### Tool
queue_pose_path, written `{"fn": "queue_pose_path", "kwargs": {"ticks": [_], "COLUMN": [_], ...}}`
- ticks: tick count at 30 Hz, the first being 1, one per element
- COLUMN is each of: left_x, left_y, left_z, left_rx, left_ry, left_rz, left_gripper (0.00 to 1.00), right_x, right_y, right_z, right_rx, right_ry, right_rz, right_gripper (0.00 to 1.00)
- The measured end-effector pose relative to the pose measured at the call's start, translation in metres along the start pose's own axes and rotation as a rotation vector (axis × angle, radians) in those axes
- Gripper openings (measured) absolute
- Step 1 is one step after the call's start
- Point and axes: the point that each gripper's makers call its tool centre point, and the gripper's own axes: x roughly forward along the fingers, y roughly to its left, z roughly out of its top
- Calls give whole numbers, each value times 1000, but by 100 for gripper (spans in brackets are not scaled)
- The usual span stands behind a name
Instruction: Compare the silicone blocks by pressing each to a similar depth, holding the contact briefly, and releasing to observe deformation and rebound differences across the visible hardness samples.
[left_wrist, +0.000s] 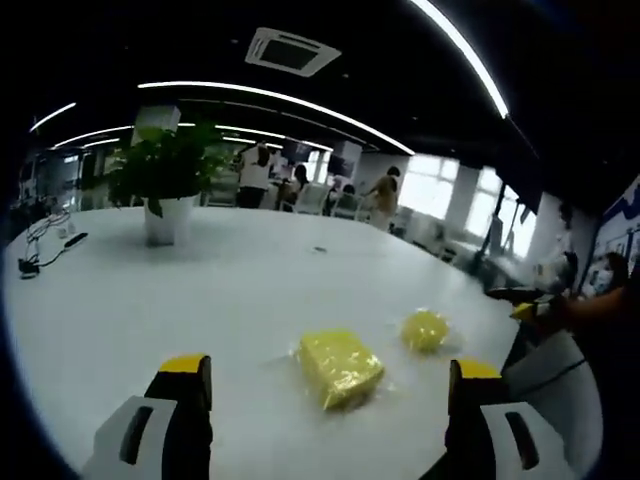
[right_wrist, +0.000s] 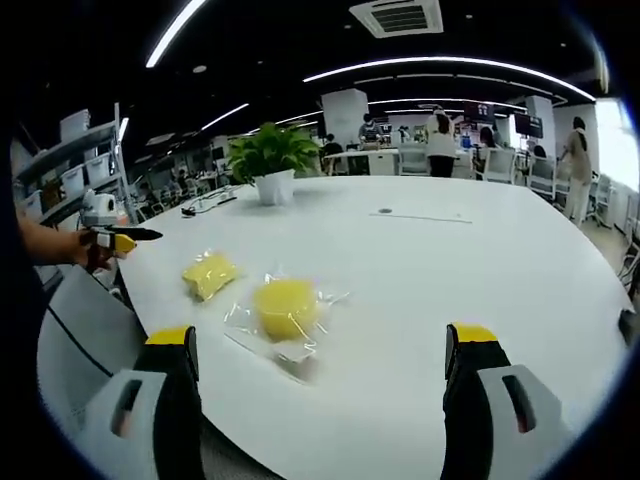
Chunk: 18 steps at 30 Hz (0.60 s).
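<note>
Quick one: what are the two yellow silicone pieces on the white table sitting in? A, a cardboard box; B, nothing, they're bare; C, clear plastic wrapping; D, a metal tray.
C: the yellow block and the round yellow piece each lie in crinkled clear plastic wrapping directly on the table.

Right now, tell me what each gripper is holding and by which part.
Nothing is held. The left gripper and right gripper both stand with jaws wide apart above the table; the yellow block and yellow round piece lie untouched in their plastic wrap.
</note>
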Motion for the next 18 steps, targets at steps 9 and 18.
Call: {"fn": "queue_pose_path", "kwargs": {"ticks": [9, 18], "left_x": [-11, 14], "left_y": [-2, -13], "left_z": [-5, 6], "left_rx": [-36, -73], "left_ry": [1, 50], "left_rz": [28, -15], "left_gripper": [100, 100], "right_x": [-1, -9], "right_y": [-5, -7], "right_z": [-2, -5], "right_rx": [47, 40], "right_ry": [-3, 19], "right_rz": [3, 19], "right_gripper": [96, 96]}}
